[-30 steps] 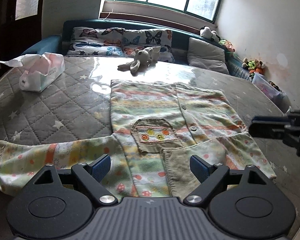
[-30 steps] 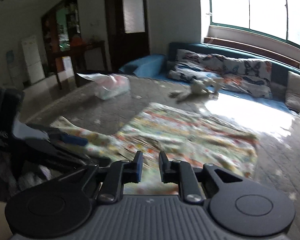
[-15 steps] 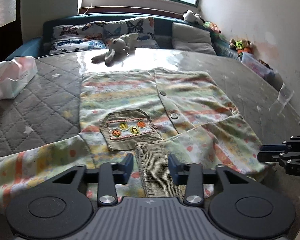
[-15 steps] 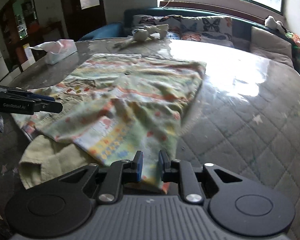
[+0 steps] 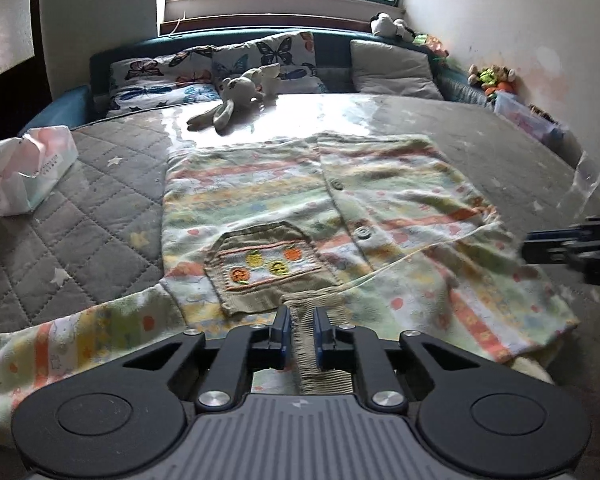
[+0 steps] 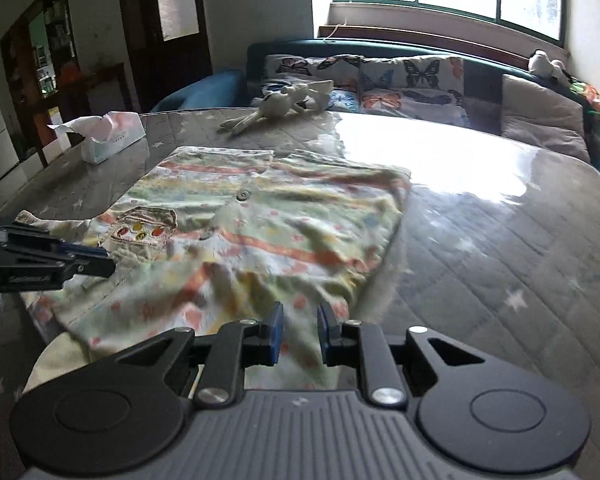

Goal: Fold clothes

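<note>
A small striped, patterned shirt (image 5: 300,200) with a front pocket and buttons lies spread on the grey quilted table (image 5: 80,216); it also shows in the right wrist view (image 6: 260,232). My left gripper (image 5: 301,330) is shut on the shirt's ribbed khaki collar (image 5: 320,360) at the near edge. My right gripper (image 6: 299,330) holds its jaws slightly apart over the shirt's folded-in right sleeve (image 6: 300,344); I cannot tell whether it pinches the cloth. The right gripper also shows at the right edge of the left wrist view (image 5: 572,244). The left sleeve (image 5: 60,344) lies stretched out to the left.
A tissue box (image 5: 28,176) stands at the table's left. A plush rabbit (image 5: 236,100) lies at the far edge. Behind is a sofa with butterfly cushions (image 5: 204,76) and a grey pillow (image 5: 392,68). A clear plastic piece (image 5: 584,180) stands at the right edge.
My left gripper has closed from wide open onto the shirt's collar. My right gripper has swung round to the right sleeve, and its jaws have parted a little.
</note>
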